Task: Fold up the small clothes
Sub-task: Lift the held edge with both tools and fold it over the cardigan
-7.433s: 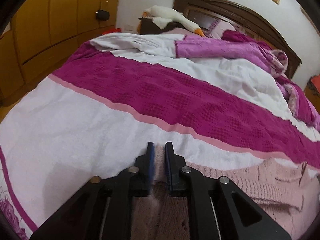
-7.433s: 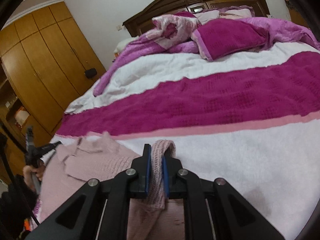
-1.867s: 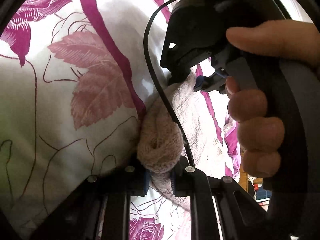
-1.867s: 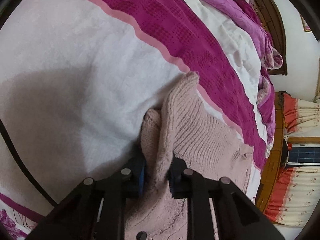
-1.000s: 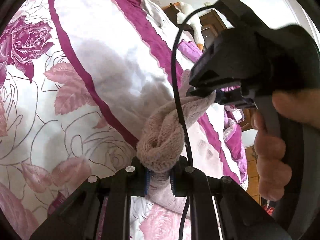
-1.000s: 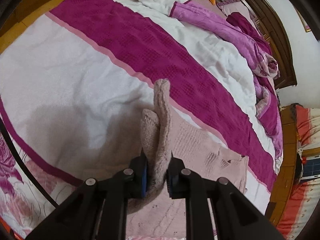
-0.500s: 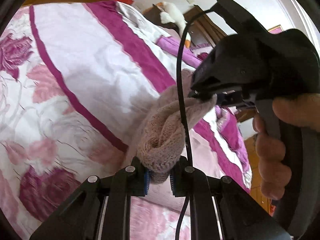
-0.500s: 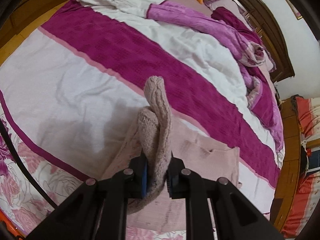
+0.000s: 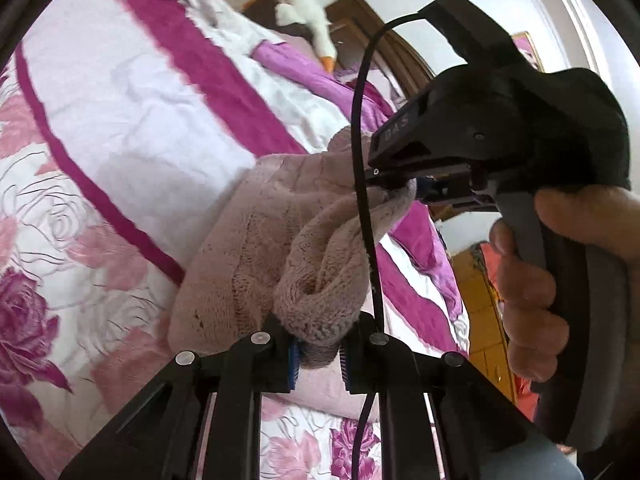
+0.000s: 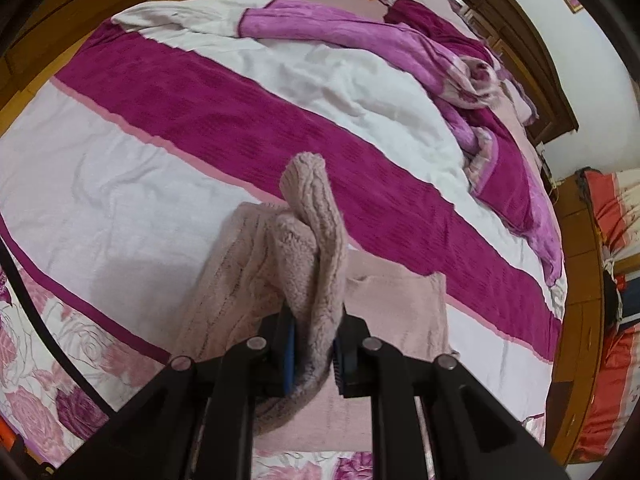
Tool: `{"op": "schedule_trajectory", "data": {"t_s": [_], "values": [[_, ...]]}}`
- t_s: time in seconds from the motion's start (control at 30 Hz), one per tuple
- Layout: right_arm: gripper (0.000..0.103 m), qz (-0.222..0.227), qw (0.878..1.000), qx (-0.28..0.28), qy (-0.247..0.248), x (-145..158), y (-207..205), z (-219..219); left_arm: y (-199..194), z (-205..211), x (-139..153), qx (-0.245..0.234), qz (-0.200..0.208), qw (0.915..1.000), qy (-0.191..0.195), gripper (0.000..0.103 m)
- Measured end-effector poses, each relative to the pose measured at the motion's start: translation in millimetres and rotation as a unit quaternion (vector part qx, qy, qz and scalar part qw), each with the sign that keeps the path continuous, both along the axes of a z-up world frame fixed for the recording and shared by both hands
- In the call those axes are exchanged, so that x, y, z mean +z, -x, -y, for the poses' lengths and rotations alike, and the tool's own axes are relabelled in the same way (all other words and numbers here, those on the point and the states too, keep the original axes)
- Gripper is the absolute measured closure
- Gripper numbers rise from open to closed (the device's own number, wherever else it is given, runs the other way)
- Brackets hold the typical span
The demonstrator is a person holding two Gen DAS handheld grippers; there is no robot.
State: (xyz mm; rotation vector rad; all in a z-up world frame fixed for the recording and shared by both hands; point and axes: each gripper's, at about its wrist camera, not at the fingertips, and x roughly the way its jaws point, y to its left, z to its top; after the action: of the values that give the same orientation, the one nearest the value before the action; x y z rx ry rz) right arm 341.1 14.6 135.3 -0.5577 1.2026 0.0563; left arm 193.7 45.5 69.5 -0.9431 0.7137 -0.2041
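Left gripper (image 9: 318, 354) | clamped on sweater (image 9: 256, 240) | right gripper (image 10: 312, 354) | clamped on same hem, lifted to fold over bed (image 10: 120, 184)

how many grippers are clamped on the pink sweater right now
2: the left gripper pinches a bunched edge of the pink sweater nearest the camera; the right gripper grips another edge beside it.

Soft, even daylight fills the room, no harsh glare. A faint grey shadow lies on the white bedspread (image 10: 132, 208). The left view smears with motion blur at its far edge; both views bend hard into dark round corners.
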Motion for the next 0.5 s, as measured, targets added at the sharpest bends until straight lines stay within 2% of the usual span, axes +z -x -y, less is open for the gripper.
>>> {"op": "schedule_trajectory", "data": {"t_s": [0.2,0.4,0.5], "values": [[0.089,-0.006,1.0,-0.002,-0.021,7.1,0.4,42.5,-5.2,21.8,-5.9,-0.019,0.006,0.9996,0.019,0.103],[0.089,-0.008,0.999,-0.006,-0.031,6.5,0.9,77.1,-13.9,48.4,-5.5,-0.041,0.017,0.9989,-0.017,0.103],[0.089,-0.009,0.999,-0.002,-0.035,6.2,4.0,94.9,-19.0,59.7,-6.8,-0.055,0.016,0.9982,-0.02,0.103]]}}
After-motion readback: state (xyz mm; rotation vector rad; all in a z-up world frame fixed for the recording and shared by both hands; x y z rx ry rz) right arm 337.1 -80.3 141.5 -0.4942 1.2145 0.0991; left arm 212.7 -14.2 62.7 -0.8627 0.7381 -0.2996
